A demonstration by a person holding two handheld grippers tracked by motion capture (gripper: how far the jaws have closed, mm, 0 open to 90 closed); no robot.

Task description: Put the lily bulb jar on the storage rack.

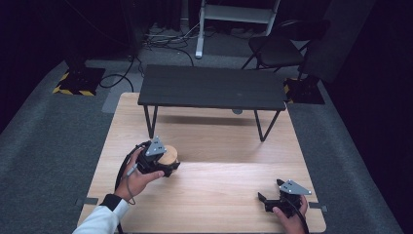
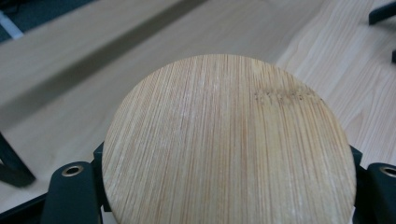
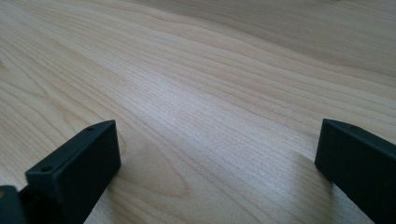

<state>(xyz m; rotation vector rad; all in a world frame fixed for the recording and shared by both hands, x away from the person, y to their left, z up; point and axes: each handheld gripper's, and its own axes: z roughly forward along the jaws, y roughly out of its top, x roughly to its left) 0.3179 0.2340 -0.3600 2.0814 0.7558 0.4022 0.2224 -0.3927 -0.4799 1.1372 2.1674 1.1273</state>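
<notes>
1. The pale wooden surface [image 1: 219, 185] stretches out under me, with a black bench [image 1: 212, 87] standing across its far half.
2. A round bamboo disc [image 2: 229, 144] sits on the left side of the surface, just in front of the bench's left legs.
3. My left gripper [image 1: 163, 163] has its jaws pinching that disc at its rim, one each side.
4. My right gripper [image 1: 270, 197] rests low at the near right, jaws spread wide over bare wood.
</notes>
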